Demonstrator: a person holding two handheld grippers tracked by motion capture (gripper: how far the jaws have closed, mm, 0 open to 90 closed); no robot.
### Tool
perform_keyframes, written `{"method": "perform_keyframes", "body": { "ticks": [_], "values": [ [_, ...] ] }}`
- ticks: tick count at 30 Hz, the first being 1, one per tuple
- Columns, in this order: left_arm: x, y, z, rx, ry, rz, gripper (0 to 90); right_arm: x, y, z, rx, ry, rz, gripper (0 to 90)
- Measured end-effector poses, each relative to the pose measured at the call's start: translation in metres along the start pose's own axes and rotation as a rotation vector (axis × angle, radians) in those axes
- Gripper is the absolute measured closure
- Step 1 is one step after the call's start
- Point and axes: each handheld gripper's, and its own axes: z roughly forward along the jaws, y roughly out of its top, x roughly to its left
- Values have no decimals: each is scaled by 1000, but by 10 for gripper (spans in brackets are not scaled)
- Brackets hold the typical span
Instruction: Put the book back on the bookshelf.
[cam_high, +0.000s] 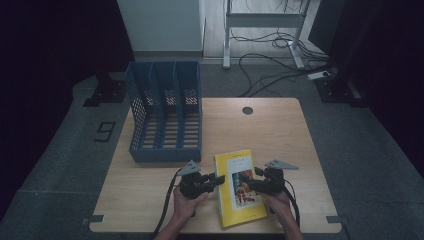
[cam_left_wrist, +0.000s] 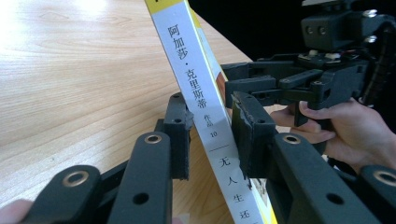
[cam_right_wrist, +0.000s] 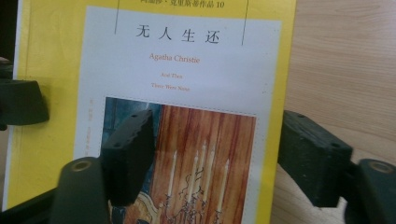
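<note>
A yellow paperback (cam_high: 245, 212) with a white panel and Agatha Christie's name on the cover (cam_right_wrist: 187, 60) lies near the table's front edge, its white spine (cam_left_wrist: 187, 51) turned to the left. My left gripper (cam_high: 220, 179) comes in from the left, and its pads (cam_left_wrist: 210, 135) sit against both sides of the spine edge. From the right, my right gripper (cam_high: 250, 181) reaches over the cover. It stands open (cam_right_wrist: 219, 154), one pad above the cover picture and the other out past the book's right edge. It is also in the left gripper view (cam_left_wrist: 231, 83), held by a hand.
A blue three-slot file holder (cam_high: 165, 117) stands at the back left of the wooden table (cam_high: 280, 130). A round cable hole (cam_high: 247, 110) sits at the back centre. Cables and a white desk frame (cam_high: 262, 20) lie on the floor beyond.
</note>
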Motion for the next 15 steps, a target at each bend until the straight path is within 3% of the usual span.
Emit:
{"method": "perform_keyframes", "body": {
  "ticks": [3,7,11,15],
  "values": [
    [-3,1,-2,-10,-13,21,693,0,0,1,-9,16,17,228],
    [-8,4,-4,-8,-17,44,699,-2,2,-1,-8,82,40,194],
    [-12,6,-6,-6,-8,71,693,2,3,-3,-7,76,25,195],
    [-14,9,-8,19,-25,96,674,6,5,-5,-14,76,9,215]
  ]
}}
